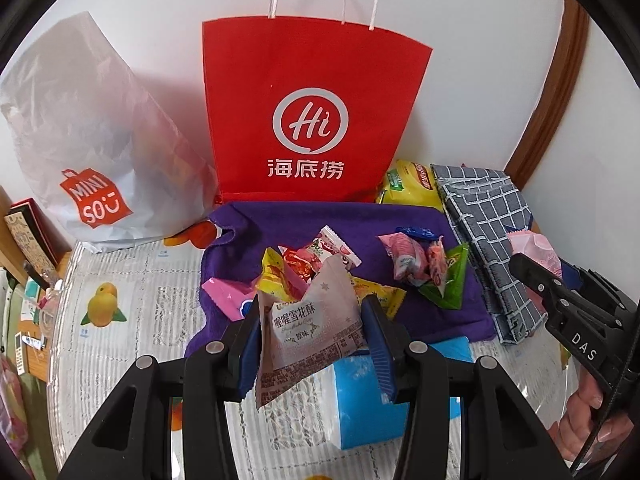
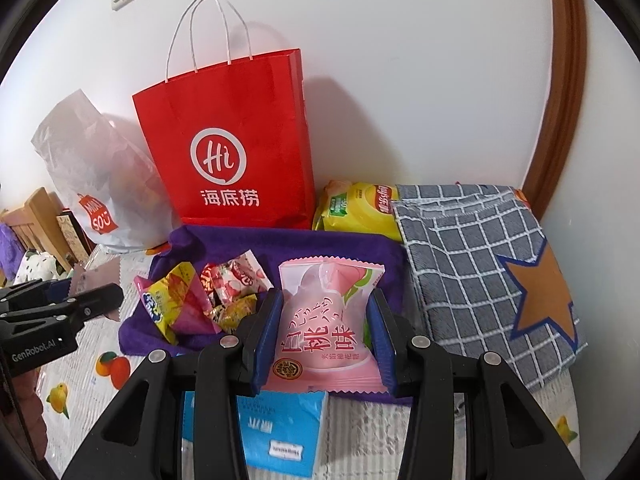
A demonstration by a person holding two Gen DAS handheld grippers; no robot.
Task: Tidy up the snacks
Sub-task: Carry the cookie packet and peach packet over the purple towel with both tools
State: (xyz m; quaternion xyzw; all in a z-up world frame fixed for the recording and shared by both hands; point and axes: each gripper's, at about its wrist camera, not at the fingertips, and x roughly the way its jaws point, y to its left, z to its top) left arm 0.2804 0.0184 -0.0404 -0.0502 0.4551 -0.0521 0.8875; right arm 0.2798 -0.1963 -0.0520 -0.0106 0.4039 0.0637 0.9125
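Left gripper clamps a pale snowflake-crisp packet, right gripper a pink peach-flavour packet, both mid-frame; slick, puffy wrappers could slip out.

Pale snowflake-crisp packet and pink peach packet sit clamped; loose snacks litter the purple cloth.

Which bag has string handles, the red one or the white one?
The red paper bag: white string handles loop above its top. The white Miniso bag beside it shows none.
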